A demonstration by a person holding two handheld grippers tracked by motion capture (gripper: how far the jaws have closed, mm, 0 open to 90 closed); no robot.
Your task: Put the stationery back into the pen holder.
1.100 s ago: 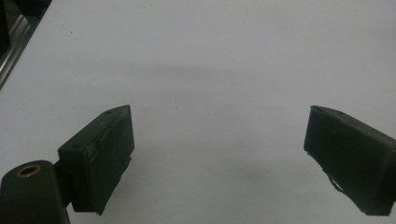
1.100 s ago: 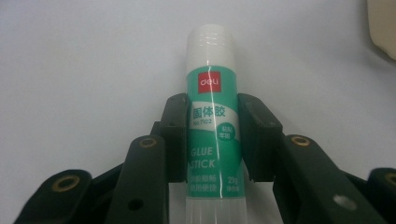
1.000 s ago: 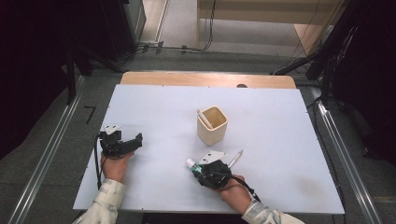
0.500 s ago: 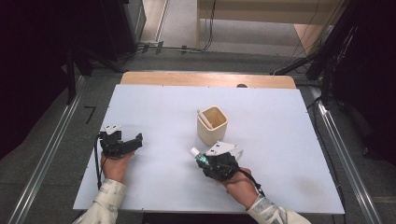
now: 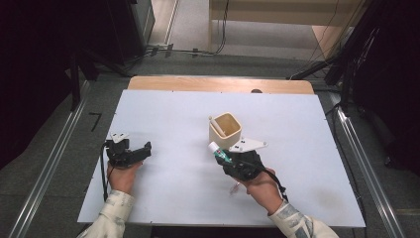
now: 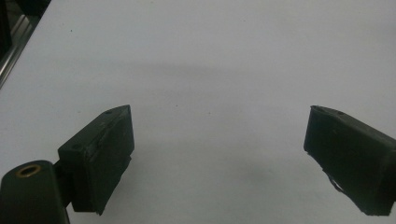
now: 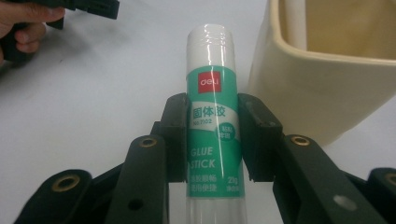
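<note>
The right gripper is clamped on a glue stick, jaws pressed to either side of its green label, which reads "deli" and "GLUE STICK". The stick's white cap end points away from the hand, twd the cream square cup, and sits just beside the cup's near wall. In the right gripper view the cup rises at the right of the stick, close by but w/ a thin gap showing between them. In the high view the stick is tilted, cap up and to the left, right at the cup's lower left corner; whether it touches the cup there is hard to say from above. A pale stick-like item leans inside the cup against its left wall; prob. a pen or another stick, too small to tell.

The left gripper rests on the white table at the left, well apart from the cup, held by the left hand. Its jaws stand wide apart w/ nothing between them, only bare table surface in the left gripper view. The right hand holds its gripper from below-right; a grey three-cornered plate sits on top. The left hand also shows at the top-left corner of the right gripper view.
</note>
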